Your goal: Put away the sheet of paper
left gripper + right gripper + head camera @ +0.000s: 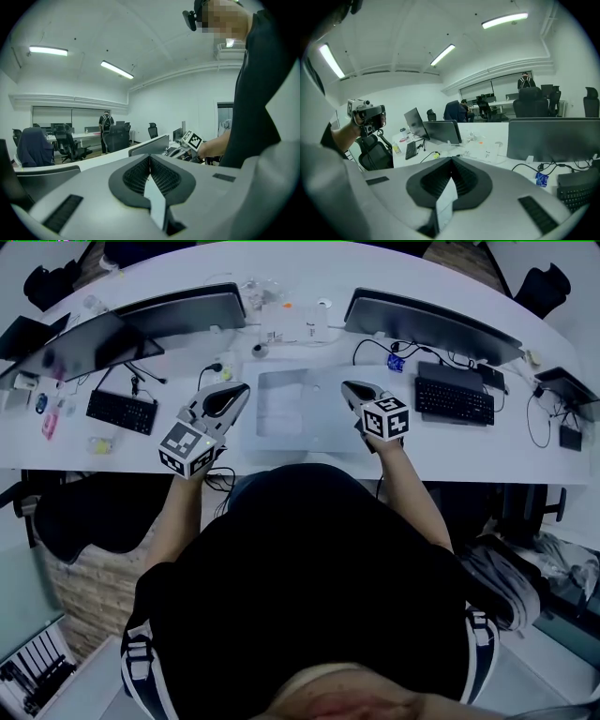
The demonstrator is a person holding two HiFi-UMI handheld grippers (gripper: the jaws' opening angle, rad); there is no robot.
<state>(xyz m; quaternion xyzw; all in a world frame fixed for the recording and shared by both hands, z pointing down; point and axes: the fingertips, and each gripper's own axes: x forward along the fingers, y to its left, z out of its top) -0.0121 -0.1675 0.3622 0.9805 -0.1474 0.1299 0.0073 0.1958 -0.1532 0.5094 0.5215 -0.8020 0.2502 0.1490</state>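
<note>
- Sheet of paper [305, 411] hangs spread between the two grippers over the middle of the white worktop [450, 444], in front of the person in a black top [309, 568].
- Left gripper [242, 390] has its jaws together on the sheet's left edge; in the left gripper view a pale strip of the paper [155, 199] runs out from between the closed pads [136, 176].
- Right gripper [352, 388] has its jaws clamped on the sheet's right edge; in the right gripper view a strip of the paper [446, 202] stands in the shut jaws.
- Both grippers point inward toward each other, marker cubes nearest the person.
- Left gripper view catches the right gripper's marker cube [193, 139] across the sheet; right gripper view catches the left gripper [365, 115] in the same way.
- A black keyboard [122, 412] lies left of the sheet, and a second keyboard [455, 399] lies to its right.
- Dark monitors [427, 324] stand along the far edge of the worktop.
- A small blue item [395, 362] sits by the cables near the right keyboard.
</note>
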